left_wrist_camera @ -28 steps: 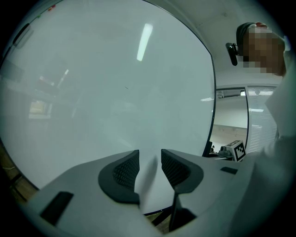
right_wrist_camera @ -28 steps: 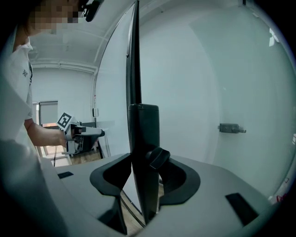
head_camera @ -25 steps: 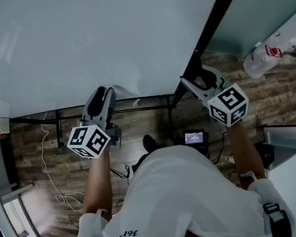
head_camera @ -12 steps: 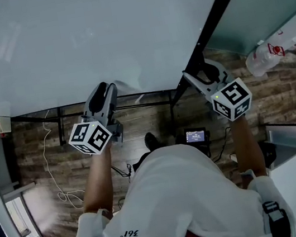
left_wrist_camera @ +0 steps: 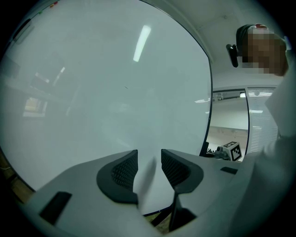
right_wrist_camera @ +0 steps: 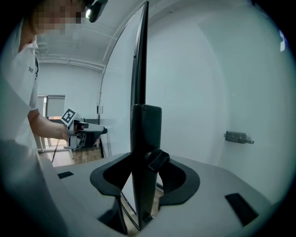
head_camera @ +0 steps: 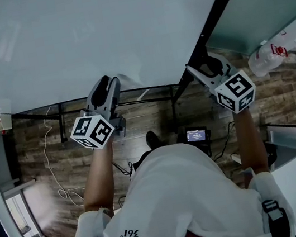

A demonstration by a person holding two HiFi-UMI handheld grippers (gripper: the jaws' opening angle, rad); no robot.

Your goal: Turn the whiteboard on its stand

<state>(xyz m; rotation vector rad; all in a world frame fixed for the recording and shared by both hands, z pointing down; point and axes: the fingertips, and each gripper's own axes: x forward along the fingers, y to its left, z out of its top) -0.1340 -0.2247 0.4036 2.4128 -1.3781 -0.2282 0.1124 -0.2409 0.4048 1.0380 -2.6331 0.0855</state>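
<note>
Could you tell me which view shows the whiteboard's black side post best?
The right gripper view: the black side post fills the centre, between the right hand-held gripper's jaws. The head view shows it as a slanting dark bar; the left gripper view, only a thin dark edge.

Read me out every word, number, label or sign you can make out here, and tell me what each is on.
"361°": back of the person's white shirt, seen upside down.
Red print on the white bag: too blurred to read.
Lit screen on the floor: too small to read.
Whiteboard: blank.
</note>
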